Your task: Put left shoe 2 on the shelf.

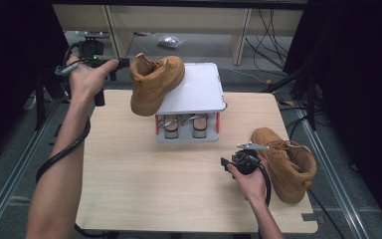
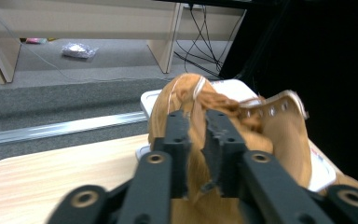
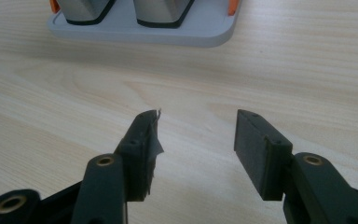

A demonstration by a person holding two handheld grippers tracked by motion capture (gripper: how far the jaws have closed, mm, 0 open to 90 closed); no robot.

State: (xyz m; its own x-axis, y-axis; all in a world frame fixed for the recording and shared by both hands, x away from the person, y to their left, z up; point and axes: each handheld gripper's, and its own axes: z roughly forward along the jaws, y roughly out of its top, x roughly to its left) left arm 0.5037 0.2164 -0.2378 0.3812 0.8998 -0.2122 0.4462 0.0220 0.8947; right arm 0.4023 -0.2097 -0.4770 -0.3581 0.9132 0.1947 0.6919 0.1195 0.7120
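Tan suede boot (image 1: 154,82) — high-topped, tilted, heel pinched in jaws.

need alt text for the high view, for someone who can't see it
Seen from above, the left gripper holds a tan boot by its heel above the edge of a grey two-tier rack on a wooden table. The right gripper rests open beside a second tan boot.

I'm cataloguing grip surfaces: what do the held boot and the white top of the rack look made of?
The boot in the left gripper looks like tan nubuck or suede: matte, no shine, soft folds at the collar. The rack top seems smooth painted metal or plastic, with an even pale sheen; I can't tell which.
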